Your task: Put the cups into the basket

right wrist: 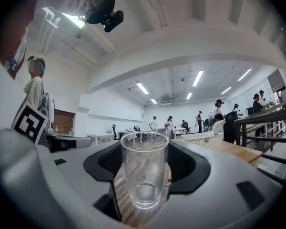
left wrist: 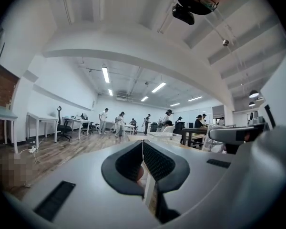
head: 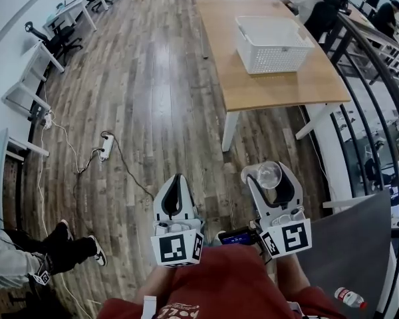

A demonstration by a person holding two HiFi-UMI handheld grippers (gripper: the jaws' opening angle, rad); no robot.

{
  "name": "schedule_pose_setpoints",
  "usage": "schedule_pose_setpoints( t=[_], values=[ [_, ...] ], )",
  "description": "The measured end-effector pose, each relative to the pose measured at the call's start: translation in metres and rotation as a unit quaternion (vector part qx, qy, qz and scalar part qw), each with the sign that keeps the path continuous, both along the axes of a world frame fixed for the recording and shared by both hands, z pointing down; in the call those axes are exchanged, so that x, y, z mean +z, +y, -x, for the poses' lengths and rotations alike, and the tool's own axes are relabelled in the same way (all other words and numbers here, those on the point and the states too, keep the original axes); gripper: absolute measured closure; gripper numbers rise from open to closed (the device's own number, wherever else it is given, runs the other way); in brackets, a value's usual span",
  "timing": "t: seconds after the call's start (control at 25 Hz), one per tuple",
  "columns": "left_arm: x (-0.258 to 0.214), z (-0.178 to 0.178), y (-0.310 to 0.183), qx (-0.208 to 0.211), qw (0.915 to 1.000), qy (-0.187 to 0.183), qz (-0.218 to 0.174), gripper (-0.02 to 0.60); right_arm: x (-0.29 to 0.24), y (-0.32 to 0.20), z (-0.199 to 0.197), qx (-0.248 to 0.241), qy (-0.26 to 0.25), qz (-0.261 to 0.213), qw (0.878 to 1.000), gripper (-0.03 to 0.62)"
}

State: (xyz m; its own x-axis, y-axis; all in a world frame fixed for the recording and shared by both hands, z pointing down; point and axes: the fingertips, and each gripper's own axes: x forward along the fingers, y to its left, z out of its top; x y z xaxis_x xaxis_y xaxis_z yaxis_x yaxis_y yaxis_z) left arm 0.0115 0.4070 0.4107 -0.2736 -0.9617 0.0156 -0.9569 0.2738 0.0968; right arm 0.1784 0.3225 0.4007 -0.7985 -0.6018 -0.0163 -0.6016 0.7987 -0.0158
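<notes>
Currently, right tool (head: 268, 175) tight on upright clear cup (right wrist: 144, 168); left tool (head: 178, 181) closed, empty.

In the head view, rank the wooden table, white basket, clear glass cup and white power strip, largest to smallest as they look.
1. Light wooden table.
2. White perforated plastic basket.
3. Clear glass cup and white power strip look about alike; the cup is nearer the camera, so I won't rank them.

Clear glass cup (right wrist: 144, 168), white plastic basket (head: 276, 60)
</notes>
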Motion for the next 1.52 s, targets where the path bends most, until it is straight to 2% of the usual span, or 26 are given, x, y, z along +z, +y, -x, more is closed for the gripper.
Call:
schedule_pose_setpoints(
  t=[0.4, 1.0, 1.24, 1.52],
  values=[
    [0.001, 0.053, -0.045, 0.029, 0.9994, 0.017, -0.01, 0.574, -0.007, -0.033, 0.051, 0.027, 0.019, -0.011, 0.999, 0.312],
    [-0.013, 0.158, -0.092, 0.049, 0.9979, 0.027, -0.032, 0.573, -0.032, -0.077, 0.14, 0.065, 0.02, -0.031, 0.997, 0.312],
    [-0.009, 0.183, -0.104, 0.069, 0.9966, 0.025, -0.038, 0.573, -0.027, -0.085, 0.161, 0.088, 0.016, -0.032, 0.995, 0.312],
    [0.001, 0.2, -0.113, 0.072, 0.9969, 0.025, -0.022, 0.573, -0.023, -0.093, 0.173, 0.098, 0.008, -0.028, 0.995, 0.312]
  ],
)
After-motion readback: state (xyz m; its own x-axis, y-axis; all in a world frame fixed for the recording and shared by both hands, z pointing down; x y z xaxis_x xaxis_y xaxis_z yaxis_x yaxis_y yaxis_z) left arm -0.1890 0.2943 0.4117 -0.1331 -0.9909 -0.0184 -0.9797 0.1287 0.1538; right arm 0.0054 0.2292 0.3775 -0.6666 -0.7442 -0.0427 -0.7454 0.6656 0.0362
